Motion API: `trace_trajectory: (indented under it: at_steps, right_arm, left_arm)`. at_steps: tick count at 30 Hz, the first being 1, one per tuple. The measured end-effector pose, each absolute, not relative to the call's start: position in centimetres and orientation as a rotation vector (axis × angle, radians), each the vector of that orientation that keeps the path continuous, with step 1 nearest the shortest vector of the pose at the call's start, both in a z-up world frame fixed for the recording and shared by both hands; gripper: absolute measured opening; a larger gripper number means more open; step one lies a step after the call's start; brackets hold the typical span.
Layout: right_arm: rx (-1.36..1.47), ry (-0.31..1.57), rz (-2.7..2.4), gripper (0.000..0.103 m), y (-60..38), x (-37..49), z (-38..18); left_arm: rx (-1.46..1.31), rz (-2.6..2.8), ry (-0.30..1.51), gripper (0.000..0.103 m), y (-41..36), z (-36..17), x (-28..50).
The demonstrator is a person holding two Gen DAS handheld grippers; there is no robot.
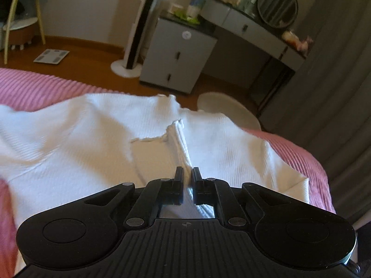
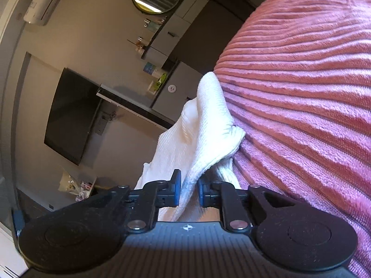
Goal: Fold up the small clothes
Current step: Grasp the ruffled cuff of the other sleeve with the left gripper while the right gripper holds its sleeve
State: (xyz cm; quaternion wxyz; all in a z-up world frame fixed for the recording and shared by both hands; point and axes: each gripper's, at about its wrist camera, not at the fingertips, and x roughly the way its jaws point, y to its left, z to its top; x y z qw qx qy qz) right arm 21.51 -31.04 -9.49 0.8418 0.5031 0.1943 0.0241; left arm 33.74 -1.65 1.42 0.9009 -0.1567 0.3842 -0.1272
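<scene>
A white ribbed knit garment [image 1: 92, 134] lies spread on a pink ribbed blanket [image 1: 34, 85], with a raw-edged notch and a fold ridge running down its middle. My left gripper [image 1: 187, 173] is shut on that central fold of the garment, low over the cloth. In the right wrist view, which is rolled sideways, my right gripper [image 2: 189, 180] is shut on an edge of the white garment [image 2: 204, 120], lifting it off the pink blanket [image 2: 301, 92].
Beyond the bed are a wooden floor with a bathroom scale [image 1: 51, 56], a tall white fan stand [image 1: 126, 68], a grey cabinet [image 1: 178, 55], a dressing table with a round mirror [image 1: 277, 5], a round cream rug [image 1: 229, 108] and a wall television [image 2: 69, 115].
</scene>
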Motion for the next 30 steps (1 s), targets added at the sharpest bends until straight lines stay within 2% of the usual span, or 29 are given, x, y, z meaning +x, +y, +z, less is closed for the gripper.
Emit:
trace_trajectory:
  at_steps: [8,11,12,14,17,19,20,22,23,27,30]
  right_arm:
    - [1.036,0.45,0.063,0.017,-30.7,22.0,-9.5]
    - [1.033,0.446,0.068,0.02,-30.7,22.1,-9.4]
    - [1.037,0.441,0.07,0.021,-30.7,22.0,-9.4]
    - [1.041,0.433,0.068,0.022,-30.8,22.0,-9.4]
    - [1.047,0.426,0.059,0.022,-31.0,22.0,-9.6]
    - [1.06,0.422,0.054,0.022,-31.2,22.0,-9.7]
    - [1.066,0.418,0.053,0.022,-31.4,22.0,-9.8]
    - [1.072,0.411,0.052,0.022,-31.6,21.9,-9.8]
    - [1.07,0.406,0.054,0.022,-31.6,21.9,-9.7]
    - [1.058,0.39,0.052,0.022,-31.7,22.0,-9.6]
    - [1.054,0.391,0.06,0.023,-31.7,22.1,-9.5]
  left_arm:
    - [-0.42,-0.167,0.833,0.009,3.5,-2.1,28.8]
    - [-0.459,-0.174,0.832,0.026,4.5,-3.0,27.8]
    - [-0.481,-0.192,0.83,0.041,4.7,-3.1,27.7]
    - [-0.515,-0.199,0.817,0.058,4.9,-3.1,28.0]
    - [-0.588,-0.198,0.797,0.059,5.2,-3.4,29.5]
    - [-0.615,-0.165,0.812,0.058,4.8,-4.1,31.0]
    - [-0.613,-0.153,0.815,0.052,4.7,-4.4,31.6]
    - [-0.578,-0.128,0.818,0.03,4.4,-4.6,32.3]
    - [-0.557,-0.121,0.819,0.009,4.3,-4.6,32.5]
    - [-0.512,-0.123,0.79,0.008,4.0,-3.7,32.6]
    - [-0.469,-0.13,0.691,0.008,3.9,-1.3,32.0]
